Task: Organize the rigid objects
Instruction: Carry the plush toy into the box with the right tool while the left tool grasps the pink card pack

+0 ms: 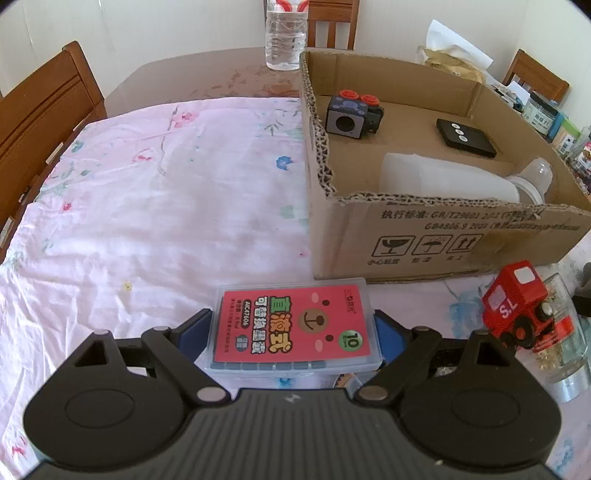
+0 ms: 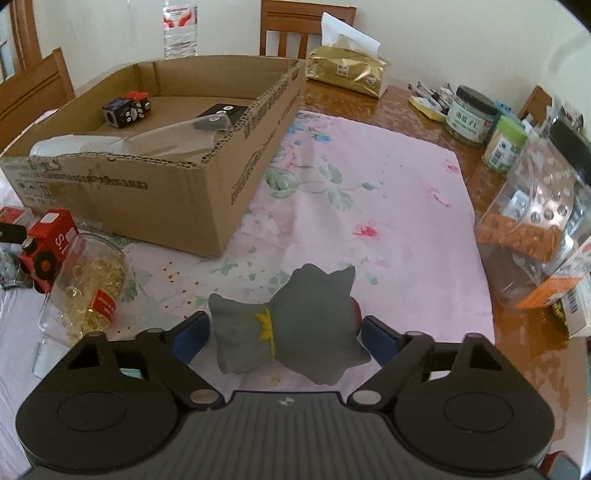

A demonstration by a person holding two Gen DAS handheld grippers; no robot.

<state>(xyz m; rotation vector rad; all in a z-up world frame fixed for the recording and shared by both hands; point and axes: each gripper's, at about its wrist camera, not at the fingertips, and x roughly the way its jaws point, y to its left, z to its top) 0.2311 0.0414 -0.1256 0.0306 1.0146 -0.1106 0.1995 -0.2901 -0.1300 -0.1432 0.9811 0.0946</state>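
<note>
My left gripper [image 1: 293, 328] is shut on a clear plastic case with a red label [image 1: 293, 326], held just above the pink cloth in front of the cardboard box [image 1: 443, 236]. My right gripper [image 2: 284, 332] is shut on a grey figurine with a yellow collar [image 2: 291, 325], to the right of the box [image 2: 155, 192]. In the box lie a black cube toy with red buttons [image 1: 352, 116], a black remote [image 1: 465, 137] and a white bottle [image 1: 450, 179]. A red toy truck [image 1: 517, 302] stands by the box's front corner.
A clear jar of yellow capsules [image 2: 88, 288] lies beside the red truck [image 2: 46, 247]. A water bottle [image 1: 282, 35] stands behind the box. A gold tissue pack [image 2: 347, 70], jars [image 2: 471, 114] and clear packaging [image 2: 535, 221] crowd the right side. Wooden chairs [image 1: 40, 110] surround the table.
</note>
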